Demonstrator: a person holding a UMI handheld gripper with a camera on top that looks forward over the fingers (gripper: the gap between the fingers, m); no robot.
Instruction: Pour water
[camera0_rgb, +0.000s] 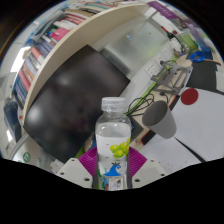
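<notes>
1. The water bottle (113, 135) stands upright at lower centre of the frame, cap on, between the pink pads of the hand-held gripper (112, 172).
2. The pads flank its lower body; whether they press on it, I cannot tell.
3. A grey cup (160, 116) sits right of centre on the white counter (205, 125).
4. Judgement: grip firmly at mid-body, and the cap probably needs removing before tilting towards the cup.

Water bottle (114, 138), upright, white cap, between the gripper (111, 170) fingers, pads against its sides. Grey cup (160, 116) beyond, on white table (200, 125).
</notes>
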